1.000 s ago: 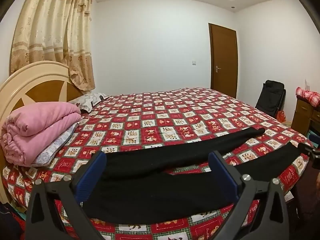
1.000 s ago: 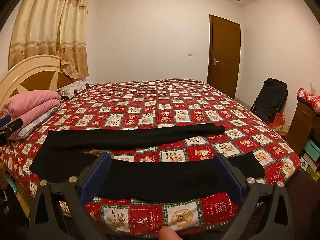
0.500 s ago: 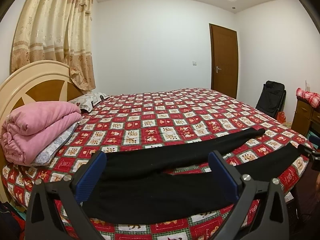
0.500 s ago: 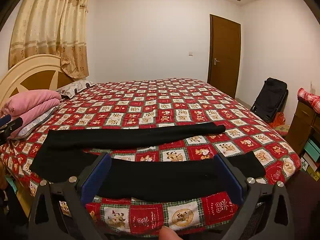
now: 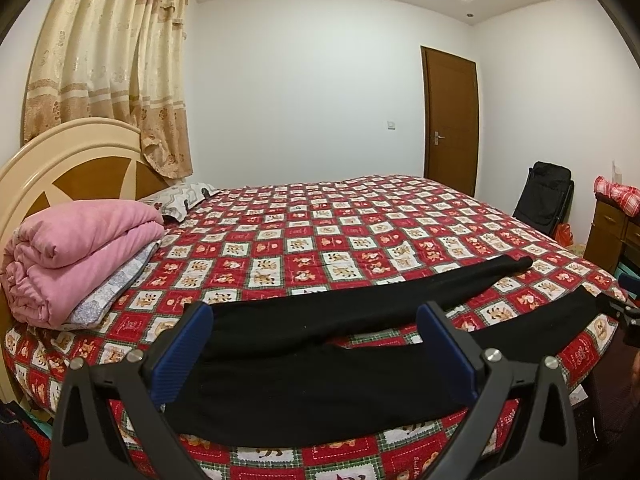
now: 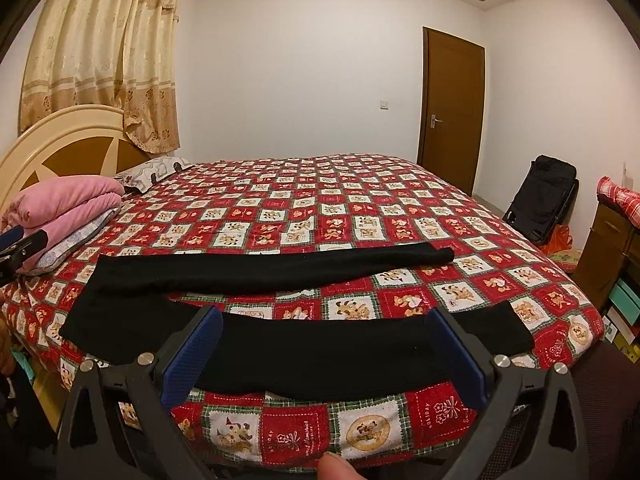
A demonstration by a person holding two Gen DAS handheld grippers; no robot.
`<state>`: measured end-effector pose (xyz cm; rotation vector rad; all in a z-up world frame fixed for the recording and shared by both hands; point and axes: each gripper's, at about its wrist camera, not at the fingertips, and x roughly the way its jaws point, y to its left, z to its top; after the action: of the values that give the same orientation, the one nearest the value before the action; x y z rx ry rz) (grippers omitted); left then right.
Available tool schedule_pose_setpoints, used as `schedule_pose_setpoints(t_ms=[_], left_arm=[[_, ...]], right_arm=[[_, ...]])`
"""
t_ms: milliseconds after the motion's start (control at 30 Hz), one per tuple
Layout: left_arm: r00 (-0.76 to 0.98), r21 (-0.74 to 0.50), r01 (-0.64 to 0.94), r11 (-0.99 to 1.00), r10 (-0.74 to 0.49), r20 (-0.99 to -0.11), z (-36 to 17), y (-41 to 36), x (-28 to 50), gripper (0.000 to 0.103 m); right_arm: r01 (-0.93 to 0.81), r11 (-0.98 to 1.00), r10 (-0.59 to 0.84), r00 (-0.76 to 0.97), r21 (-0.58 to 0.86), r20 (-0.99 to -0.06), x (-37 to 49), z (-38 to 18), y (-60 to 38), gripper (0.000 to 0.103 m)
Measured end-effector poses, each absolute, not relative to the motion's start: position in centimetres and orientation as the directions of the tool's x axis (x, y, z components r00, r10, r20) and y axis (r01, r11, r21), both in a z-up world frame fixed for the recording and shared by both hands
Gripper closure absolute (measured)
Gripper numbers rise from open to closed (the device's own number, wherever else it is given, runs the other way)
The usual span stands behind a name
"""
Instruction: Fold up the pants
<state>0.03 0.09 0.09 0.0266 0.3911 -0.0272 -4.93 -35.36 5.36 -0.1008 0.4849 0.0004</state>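
While the black pants [image 6: 280, 344] lie spread flat on the bed [image 6: 320, 208], near the front edge, I hold both tools above them and grab nothing yet. My left tool [image 5: 316, 350] is wide open and empty, over the waist end. My right tool [image 6: 324, 354] is wide open and empty too, over the near leg. The far leg [image 6: 276, 270] lies a bit away from the near one, with the red bear quilt showing between them.

What could go wrong? The near leg sits right at the edge of the bed. If I pinch only a small bit of cloth, I think it could slip out and the pants could slide off to the floor. The cloth looks soft and floppy, so I may grab two layers, or just one, and the fold could come out crooked. If I pull one end faster than the other, the legs may twist. I could also pinch the quilt along with the pants and drag it up.

For holders, I see a wooden cabinet [image 6: 612, 248] at the right with a red checked cloth [image 6: 620, 196] on top. Its drawers look shut, so I cannot tell what is inside. A folded pink blanket [image 5: 80, 248] rests by the headboard [image 5: 60, 160].
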Motion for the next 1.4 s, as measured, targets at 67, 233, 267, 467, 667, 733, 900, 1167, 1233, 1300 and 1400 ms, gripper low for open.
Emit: schedule_pose_setpoints(t_ms=[67,233,267,467,667,733,900,1167,1233,1300,1400], left_arm=[[0.924,0.022,0.030,0.999,-0.019,-0.381,0.0,0.1,0.0,0.000],[0.924,0.021,0.031,0.999,-0.021,-0.382,0.0,0.2,0.1,0.000],[0.924,0.020,0.032,0.999,-0.022,-0.382,0.0,0.2,0.1,0.000],[0.924,0.020,0.033,0.999,-0.023,-0.383,0.0,0.3,0.1,0.000],[0.923,0.021,0.032,0.999,-0.022,-0.383,-0.1,0.3,0.1,0.000],[0.924,0.020,0.032,0.999,-0.022,-0.382,-0.1,0.3,0.1,0.000],[0.921,0.018,0.029,0.999,-0.020,-0.388,-0.3,0.3,0.2,0.000],[0.894,0.008,0.003,1.000,0.001,-0.447,-2.8,1.4,2.1,0.000],[0.885,0.009,0.002,1.000,0.003,-0.466,-3.4,1.4,2.6,0.000],[0.880,0.014,0.004,1.000,0.003,-0.476,-3.9,1.2,2.8,0.000],[0.875,0.018,0.015,1.000,-0.004,-0.484,-4.1,0.8,2.8,0.000]], right_arm=[[-0.024,0.995,-0.024,0.884,-0.097,-0.466,-5.0,5.3,-35.3,0.001],[-0.024,0.995,-0.024,0.884,-0.098,-0.467,-4.9,5.2,-35.3,0.001],[-0.025,0.995,-0.024,0.884,-0.098,-0.467,-4.9,5.2,-35.3,0.001],[-0.029,0.995,-0.021,0.880,-0.097,-0.474,-4.8,5.0,-35.2,0.001],[-0.034,0.994,-0.018,0.880,-0.101,-0.475,-4.8,4.8,-35.1,0.001],[-0.034,0.994,-0.018,0.880,-0.102,-0.475,-4.8,4.8,-35.1,0.001],[-0.032,0.994,-0.020,0.879,-0.101,-0.477,-4.8,4.6,-35.1,0.001],[-0.036,0.997,-0.005,0.848,-0.067,-0.530,-2.8,2.5,-36.2,0.001],[-0.034,0.998,-0.002,0.838,-0.055,-0.546,-2.4,1.9,-36.4,0.001],[-0.035,0.998,-0.001,0.831,-0.053,-0.557,-2.1,1.5,-36.5,0.001],[-0.040,0.998,0.002,0.825,-0.056,-0.565,-2.0,1.1,-36.5,0.001]])
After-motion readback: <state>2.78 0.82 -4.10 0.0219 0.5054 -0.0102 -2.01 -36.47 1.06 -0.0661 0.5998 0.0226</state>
